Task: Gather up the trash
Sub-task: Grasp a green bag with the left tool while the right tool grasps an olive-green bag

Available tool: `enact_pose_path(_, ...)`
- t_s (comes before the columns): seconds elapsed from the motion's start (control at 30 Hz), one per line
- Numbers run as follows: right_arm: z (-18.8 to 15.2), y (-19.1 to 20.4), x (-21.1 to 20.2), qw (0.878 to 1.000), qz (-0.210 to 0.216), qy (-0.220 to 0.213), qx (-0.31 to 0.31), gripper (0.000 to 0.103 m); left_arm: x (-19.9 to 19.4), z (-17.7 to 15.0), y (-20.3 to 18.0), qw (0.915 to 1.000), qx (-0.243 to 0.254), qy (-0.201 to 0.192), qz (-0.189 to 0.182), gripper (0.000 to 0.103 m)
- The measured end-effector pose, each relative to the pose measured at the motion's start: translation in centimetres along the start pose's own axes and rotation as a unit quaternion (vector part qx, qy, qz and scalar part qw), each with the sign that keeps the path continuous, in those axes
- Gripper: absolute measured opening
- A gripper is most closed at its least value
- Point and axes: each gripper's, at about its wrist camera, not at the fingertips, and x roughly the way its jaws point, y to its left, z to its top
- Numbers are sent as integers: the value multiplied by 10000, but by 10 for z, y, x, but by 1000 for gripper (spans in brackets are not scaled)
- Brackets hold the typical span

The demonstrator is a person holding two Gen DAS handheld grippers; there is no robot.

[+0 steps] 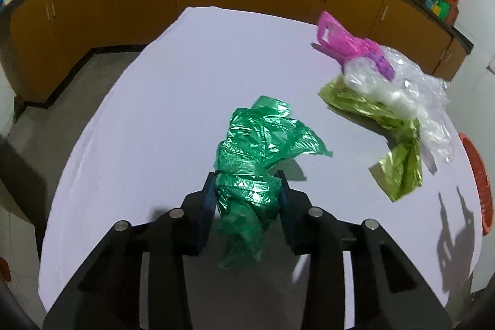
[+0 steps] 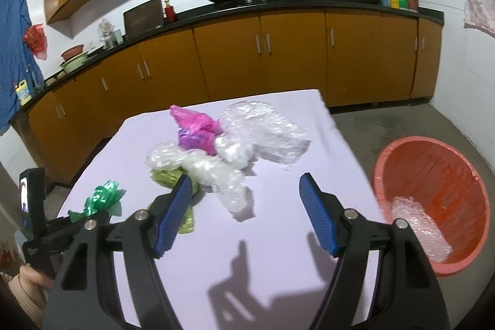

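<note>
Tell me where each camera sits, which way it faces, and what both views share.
Left wrist: on the left hand-held gripper, looking down over the table toward the cabinets; its blue pads clamp the green bag.
Right wrist: on the right hand-held gripper, facing the counter; jaws open and empty, red bin at right, the person's sleeve at lower left.
Shared: green bag, pink bag, clear plastic, table.
</note>
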Motion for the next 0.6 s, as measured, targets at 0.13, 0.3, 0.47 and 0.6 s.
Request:
enact_pose_path(0.13,-3,17,10,9998,165,110,-35,71,-2,9,16,9998,-172,-87,59,38)
enact_pose_path(0.3,-8,42,33,9986,375,356,-102,70,-8,18,32,9992,-277,-252,114,38)
enact_pose_path(0.47,-13,63,62,9966,469,647,-210,66,-14,26,47,9982,-421,-388,177,38)
enact_pose_path(0.6,-18,74,88,9942,476,933,-229,62,-16,31,61,9971,-525,-484,248,38)
